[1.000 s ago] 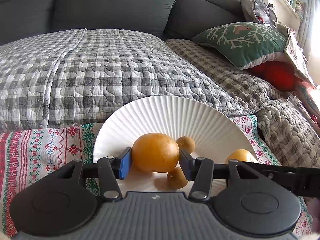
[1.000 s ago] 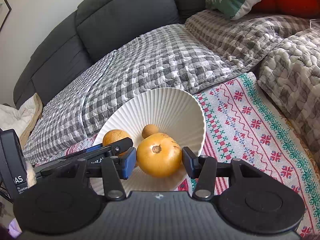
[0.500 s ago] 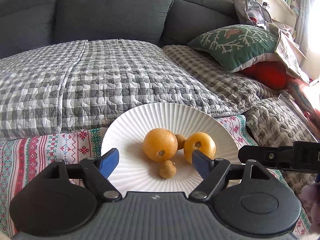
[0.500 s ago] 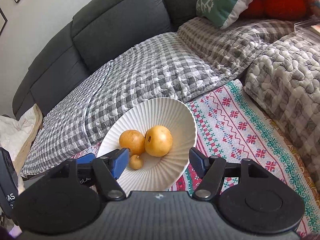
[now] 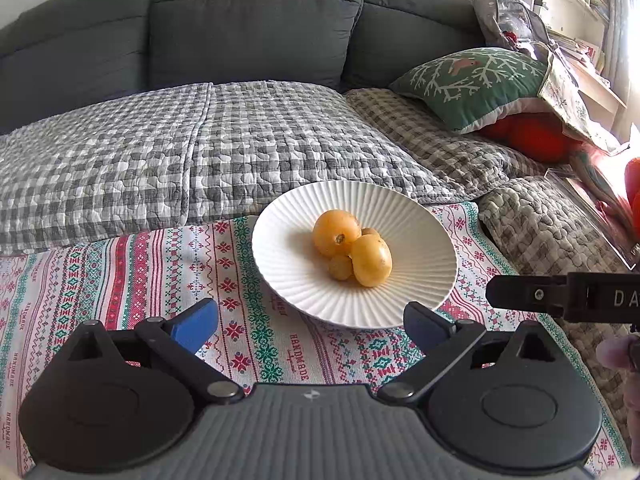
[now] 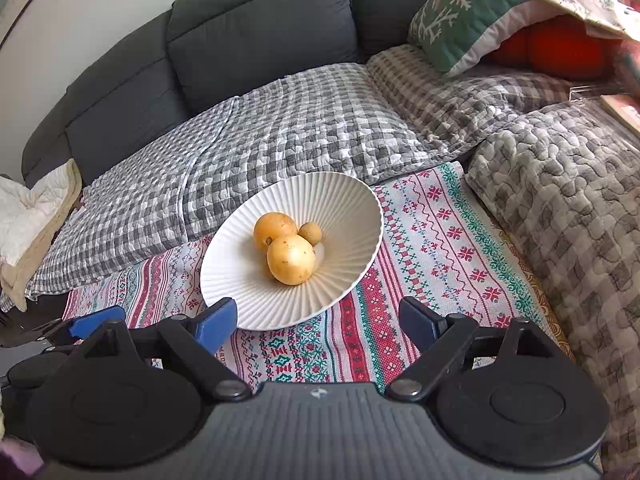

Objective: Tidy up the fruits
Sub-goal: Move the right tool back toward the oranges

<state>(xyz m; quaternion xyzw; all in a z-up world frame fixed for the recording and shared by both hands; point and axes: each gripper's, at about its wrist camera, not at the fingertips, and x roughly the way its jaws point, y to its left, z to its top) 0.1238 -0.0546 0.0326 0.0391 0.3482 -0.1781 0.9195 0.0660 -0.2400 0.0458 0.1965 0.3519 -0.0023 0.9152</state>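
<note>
A white ribbed plate [image 5: 416,232] stands on a patterned cloth [image 5: 120,280]. It holds two large yellow fruits [image 5: 335,232] [image 5: 372,260] and a small brown one [image 5: 341,267]; another small one [image 5: 370,232] peeks out behind. My left gripper [image 5: 310,322] hovers in front of the plate, its jaws opening wide with nothing between them. In the right wrist view the same plate [image 6: 344,200] carries the large fruits [image 6: 275,230] [image 6: 291,259] and a small one [image 6: 310,233]. My right gripper [image 6: 317,319] is also opening and holds nothing, pulled back from the plate's near rim.
A grey sofa [image 5: 256,24] with a checked quilt [image 5: 200,140] lies behind the plate. A green cushion [image 5: 468,84] and a red one [image 5: 532,136] sit at the right. A quilted cover [image 6: 560,200] borders the cloth's right edge. A white blanket [image 6: 24,208] lies far left.
Both grippers let go of the large fruits they held, opened wide and drew back and up from the plate. The two fruits now rest together on the plate.
</note>
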